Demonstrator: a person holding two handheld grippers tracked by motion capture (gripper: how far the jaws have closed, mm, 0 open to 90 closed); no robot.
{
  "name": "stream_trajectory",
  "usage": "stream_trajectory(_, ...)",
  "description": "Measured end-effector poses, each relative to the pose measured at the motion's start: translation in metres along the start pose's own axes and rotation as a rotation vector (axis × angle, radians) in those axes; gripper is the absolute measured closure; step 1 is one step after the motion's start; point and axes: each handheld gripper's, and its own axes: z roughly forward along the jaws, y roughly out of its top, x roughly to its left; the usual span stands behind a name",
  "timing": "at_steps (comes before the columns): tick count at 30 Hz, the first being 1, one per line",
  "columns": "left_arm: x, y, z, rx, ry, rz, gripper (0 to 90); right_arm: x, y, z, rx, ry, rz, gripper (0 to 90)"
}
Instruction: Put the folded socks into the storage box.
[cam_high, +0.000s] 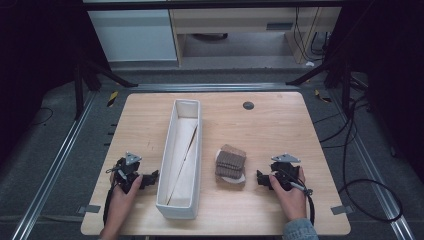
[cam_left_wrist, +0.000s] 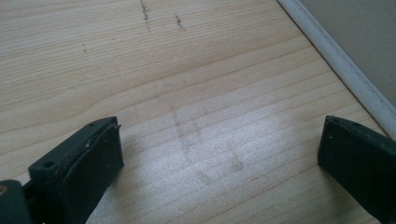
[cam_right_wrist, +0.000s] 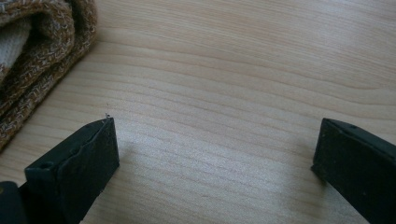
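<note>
Between both tools (cam_high: 150, 179) (cam_high: 261, 178) — white bin (cam_high: 196, 111); folded insert (cam_high: 182, 157)

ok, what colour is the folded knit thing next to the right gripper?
Brown with a cream inner layer; the folded knit cloth shows best in the right gripper view.

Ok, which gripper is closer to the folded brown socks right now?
Right. The right gripper sits open just beside the folded brown socks, not touching. The left gripper is across the long white box from them.
</note>
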Motion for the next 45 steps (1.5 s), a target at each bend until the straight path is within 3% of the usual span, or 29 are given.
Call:
stream_trajectory(17, 0.000, 0.000, 0.000, 0.002, -0.001, 0.002, 0.0, 0.000, -0.002, -0.002, 0.000, 0.019, -0.012, 0.6)
stream_trajectory(19, 0.000, 0.000, 0.000, 0.001, -0.001, 0.002, 0.0, 0.000, -0.001, -0.003, 0.001, 0.021, -0.020, 5.6)
stream_trajectory(22, 0.000, 0.000, 0.000, 0.000, -0.002, 0.002, 0.0, 0.003, 0.004, -0.012, 0.005, 0.038, -0.052, 6.8)
stream_trajectory(25, 0.000, -0.001, -0.001, 0.001, -0.004, 0.005, 0.0, 0.010, 0.013, -0.038, -0.011, 0.072, -0.087, 9.1)
stream_trajectory(28, 0.000, -0.001, -0.001, 0.001, -0.005, 0.005, 0.0, 0.013, 0.017, -0.048, 0.000, 0.091, -0.122, 9.5)
stream_trajectory(29, 0.000, -0.001, -0.001, 0.000, -0.004, 0.005, 0.0, 0.015, 0.022, -0.056, 0.006, 0.095, -0.158, 9.6)
stream_trajectory(32, 0.000, -0.001, -0.001, 0.001, -0.005, 0.005, 0.0, 0.016, 0.028, -0.064, 0.006, 0.101, -0.175, 9.9)
stream_trajectory(33, 0.000, -0.001, -0.001, 0.001, -0.005, 0.006, 0.0, 0.018, 0.034, -0.072, -0.001, 0.122, -0.186, 9.8)
stream_trajectory(40, 0.000, -0.001, -0.001, 0.001, -0.004, 0.005, 0.0, 0.029, 0.052, -0.087, 0.011, 0.185, -0.268, 9.3)
stream_trajectory(45, 0.000, -0.001, -0.001, 0.000, -0.004, 0.005, 0.0, 0.040, 0.069, -0.095, 0.012, 0.200, -0.328, 9.2)
